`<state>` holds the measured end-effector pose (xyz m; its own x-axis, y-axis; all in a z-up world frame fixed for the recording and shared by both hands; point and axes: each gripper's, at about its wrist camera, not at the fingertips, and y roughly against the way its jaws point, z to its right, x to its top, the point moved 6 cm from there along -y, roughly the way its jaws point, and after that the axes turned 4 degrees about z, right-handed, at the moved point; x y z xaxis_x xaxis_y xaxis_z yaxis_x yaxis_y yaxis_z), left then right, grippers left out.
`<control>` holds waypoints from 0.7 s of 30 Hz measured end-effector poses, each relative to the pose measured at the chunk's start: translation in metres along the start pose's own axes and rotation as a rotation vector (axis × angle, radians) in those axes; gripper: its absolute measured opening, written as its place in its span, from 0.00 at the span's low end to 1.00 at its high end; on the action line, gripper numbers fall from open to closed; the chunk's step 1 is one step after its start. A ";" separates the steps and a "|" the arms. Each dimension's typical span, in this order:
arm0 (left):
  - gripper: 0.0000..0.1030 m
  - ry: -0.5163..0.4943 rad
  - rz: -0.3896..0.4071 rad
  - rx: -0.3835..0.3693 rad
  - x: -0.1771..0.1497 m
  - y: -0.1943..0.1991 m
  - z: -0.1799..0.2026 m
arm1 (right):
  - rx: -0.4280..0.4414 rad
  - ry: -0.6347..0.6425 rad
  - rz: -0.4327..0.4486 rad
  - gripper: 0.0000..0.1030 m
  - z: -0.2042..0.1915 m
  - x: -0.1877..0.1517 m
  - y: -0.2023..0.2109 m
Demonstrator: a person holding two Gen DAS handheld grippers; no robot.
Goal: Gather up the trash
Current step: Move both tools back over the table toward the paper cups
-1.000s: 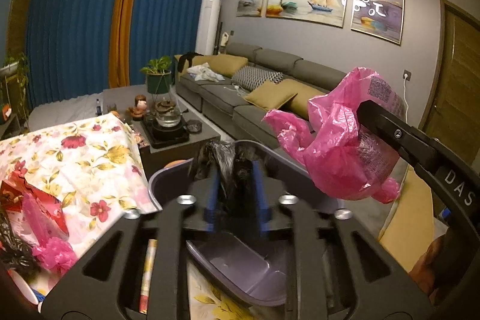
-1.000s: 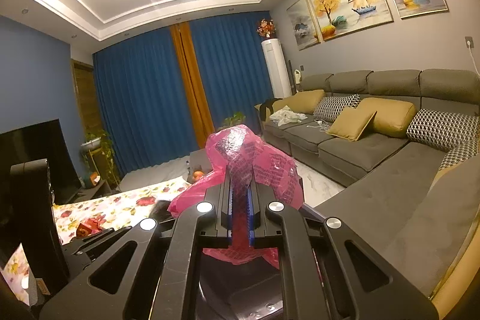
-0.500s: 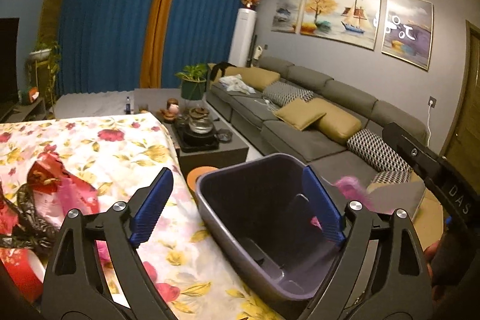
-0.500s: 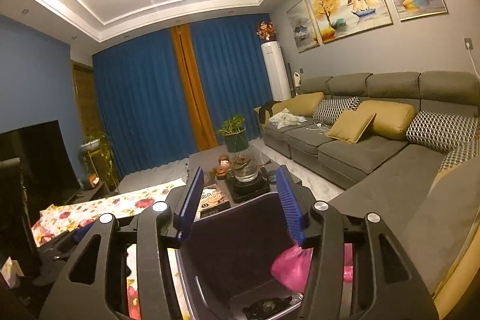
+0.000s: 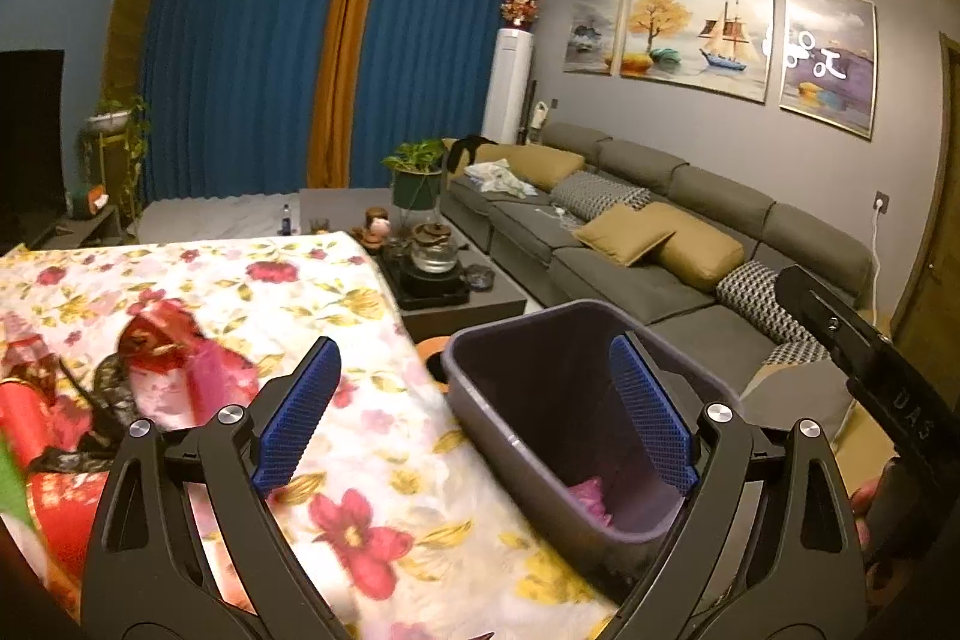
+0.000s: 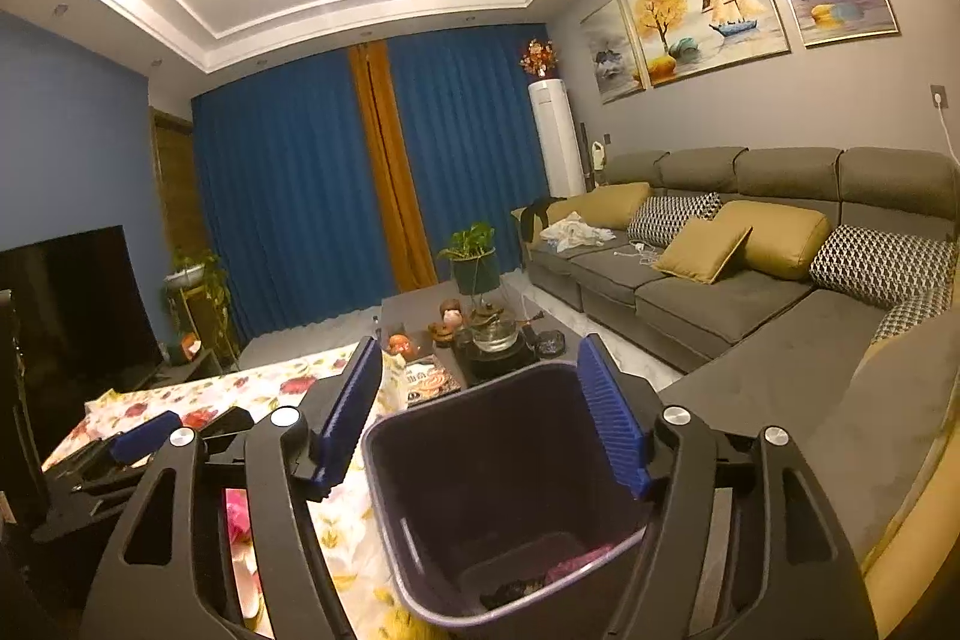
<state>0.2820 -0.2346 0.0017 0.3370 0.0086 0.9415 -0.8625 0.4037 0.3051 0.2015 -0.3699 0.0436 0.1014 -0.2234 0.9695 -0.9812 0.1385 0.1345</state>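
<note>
Trash has just left both grippers: the crumpled pink plastic bag (image 6: 576, 559) and a black scrap that were clamped a second ago now lie at the bottom of the dark purple plastic bin (image 5: 498, 388), so that delivery looks done. The right gripper (image 6: 480, 415), empty, is opening above the bin in the lower centre. The left gripper (image 5: 474, 421), also opening and empty, straddles the bin's near rim, while red and black wrappers (image 5: 150, 352) wait on the floral tablecloth (image 5: 336, 292) at left.
</note>
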 end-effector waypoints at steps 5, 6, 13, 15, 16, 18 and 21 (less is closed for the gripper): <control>0.87 0.005 0.013 0.045 -0.003 0.029 -0.022 | 0.005 -0.022 -0.017 0.69 -0.005 -0.008 0.011; 0.87 0.006 0.017 0.054 -0.005 0.037 -0.029 | 0.010 -0.025 -0.022 0.69 -0.009 -0.010 0.015; 0.87 -0.018 0.040 0.201 -0.022 0.095 -0.084 | 0.080 0.011 -0.059 0.69 -0.052 -0.034 0.036; 0.87 -0.028 0.051 0.253 -0.031 0.115 -0.106 | 0.104 0.028 -0.075 0.69 -0.069 -0.043 0.040; 0.87 -0.029 0.052 0.275 -0.033 0.121 -0.113 | 0.116 0.038 -0.084 0.69 -0.078 -0.048 0.042; 0.87 -0.020 0.049 0.316 -0.042 0.137 -0.133 | 0.147 0.061 -0.105 0.69 -0.100 -0.060 0.044; 0.87 -0.003 0.039 0.355 -0.055 0.156 -0.160 | 0.193 0.092 -0.147 0.69 -0.130 -0.079 0.045</control>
<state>0.1889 -0.0258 -0.0251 0.3007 0.0152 0.9536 -0.9523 0.0601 0.2993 0.1708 -0.2204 -0.0006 0.2508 -0.1371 0.9583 -0.9671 -0.0780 0.2420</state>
